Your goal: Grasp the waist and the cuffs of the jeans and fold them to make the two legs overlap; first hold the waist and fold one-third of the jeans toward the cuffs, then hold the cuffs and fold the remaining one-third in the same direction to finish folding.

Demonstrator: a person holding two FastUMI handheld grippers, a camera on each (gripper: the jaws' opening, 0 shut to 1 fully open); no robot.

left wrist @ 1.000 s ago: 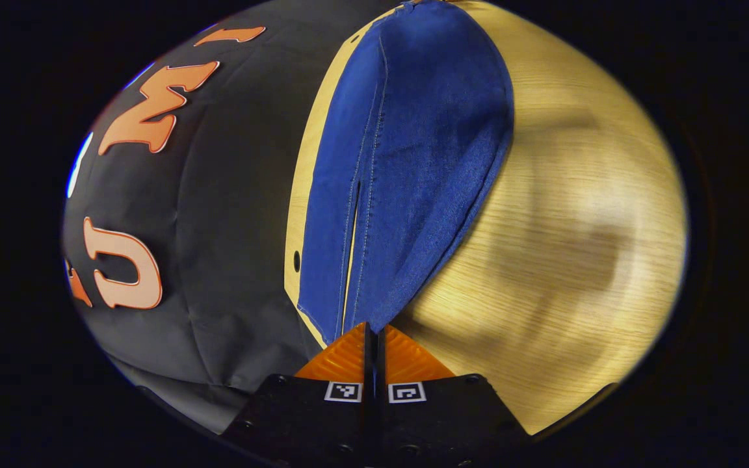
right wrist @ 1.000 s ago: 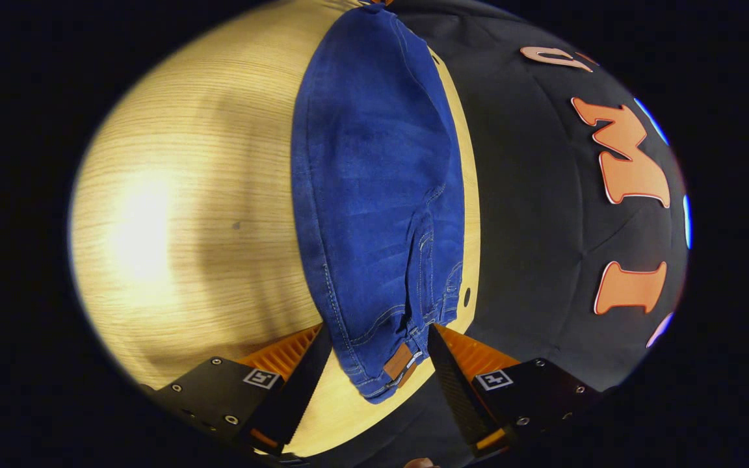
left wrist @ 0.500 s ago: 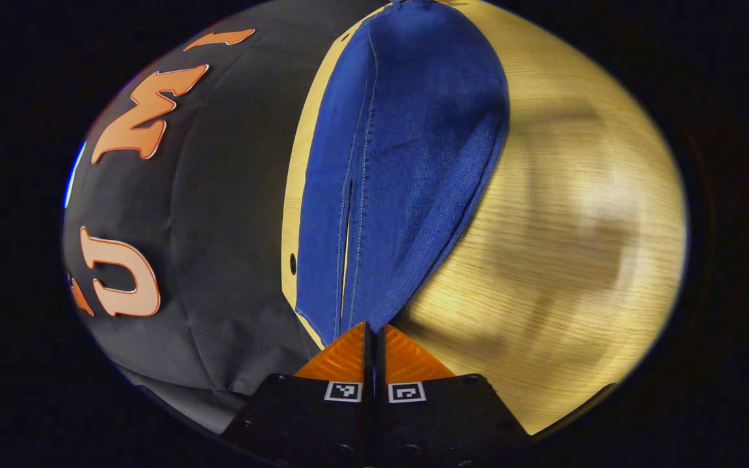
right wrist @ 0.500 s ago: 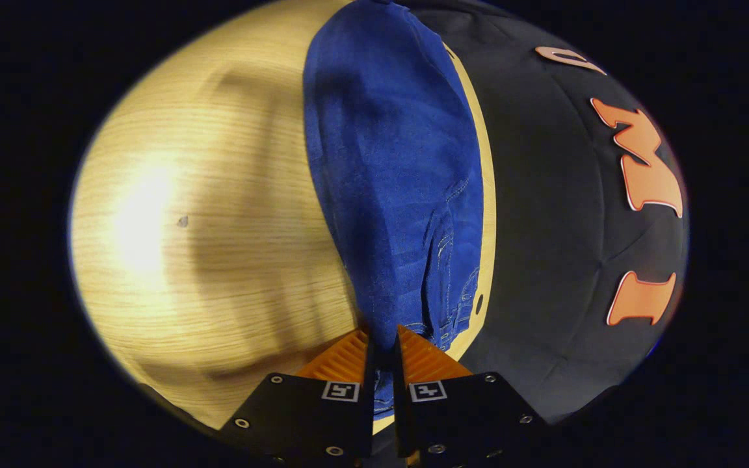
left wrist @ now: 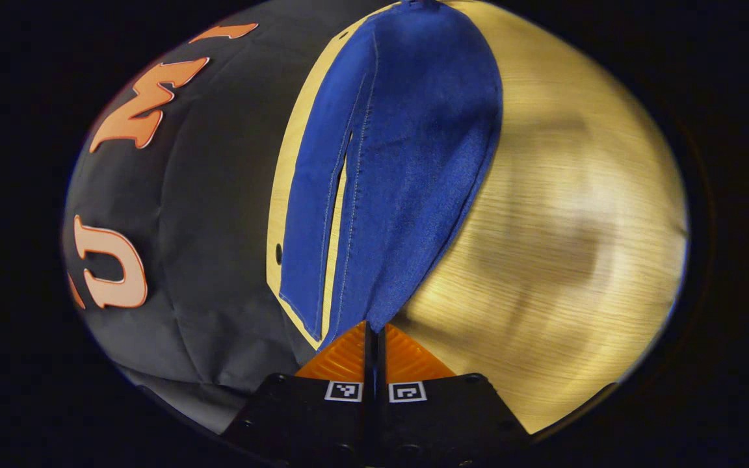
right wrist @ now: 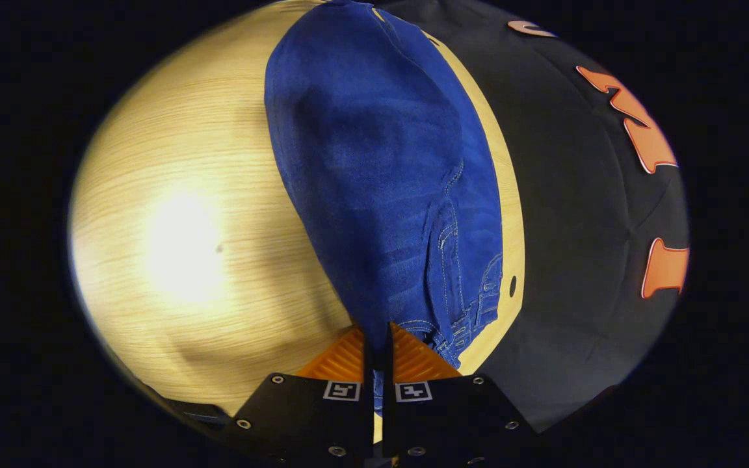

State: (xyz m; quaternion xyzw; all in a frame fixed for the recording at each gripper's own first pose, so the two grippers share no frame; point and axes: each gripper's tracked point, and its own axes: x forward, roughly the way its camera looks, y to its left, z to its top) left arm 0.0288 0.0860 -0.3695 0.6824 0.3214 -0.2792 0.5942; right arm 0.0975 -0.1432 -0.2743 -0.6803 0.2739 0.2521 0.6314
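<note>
Along the far edge of the pale wooden table [left wrist: 543, 214], beside the black cloth wall [left wrist: 218, 195], lie the blue denim jeans [left wrist: 407, 162]. The left gripper [left wrist: 374, 328] pinches a cuff, fingers pressed together on the hem. The right gripper [right wrist: 378, 328] clamps the waist [right wrist: 413, 305], denim caught between its fingers.

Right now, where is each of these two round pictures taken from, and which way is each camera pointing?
Left gripper view: rides on the left gripper, looking along its fingers, shut on the cuff end of the blue denim jeans over the pale wooden table.
Right gripper view: rides on the right gripper, looking along its fingers, shut on the jeans' waist end.
Shared: the same jeans, table and black cloth wall, seen from opposite ends.
</note>
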